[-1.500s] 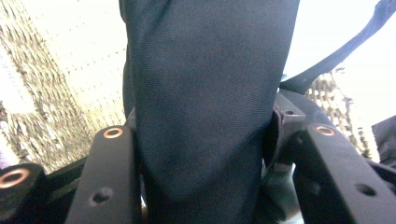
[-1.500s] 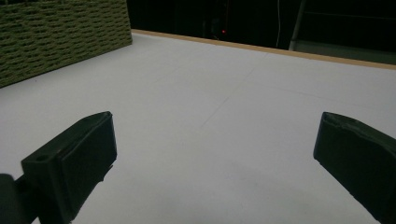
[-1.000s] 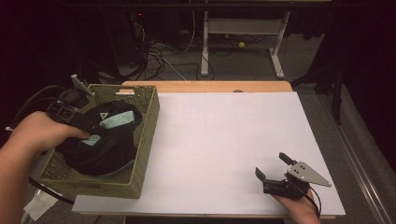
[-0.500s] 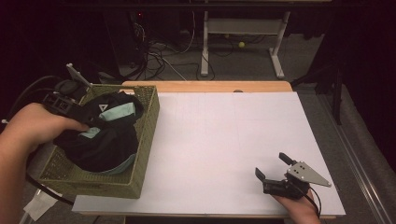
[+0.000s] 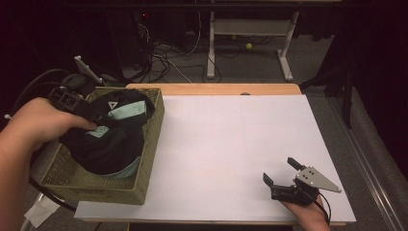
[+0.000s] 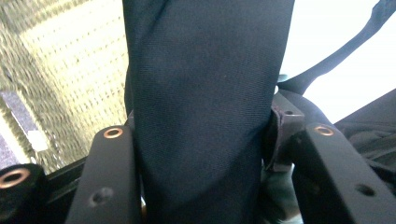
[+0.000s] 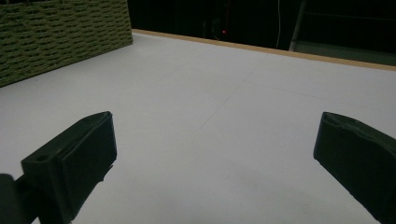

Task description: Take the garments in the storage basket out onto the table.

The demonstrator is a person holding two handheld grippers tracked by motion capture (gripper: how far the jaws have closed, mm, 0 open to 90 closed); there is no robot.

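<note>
Two black hand-held claws, bare forearms

The left claw has matte black jaws, each with a copper-ringed screw hole near its top and a plain hole lower down; behind it sit a blocky black body, a white plate sticking up, and thick black cable looping away. The right claw has short, blunt black jaws with squared tips, a grey three-cornered plate with small dark holes just behind them, and a thin black cable curling beside the hand. No sleeves show.
</note>
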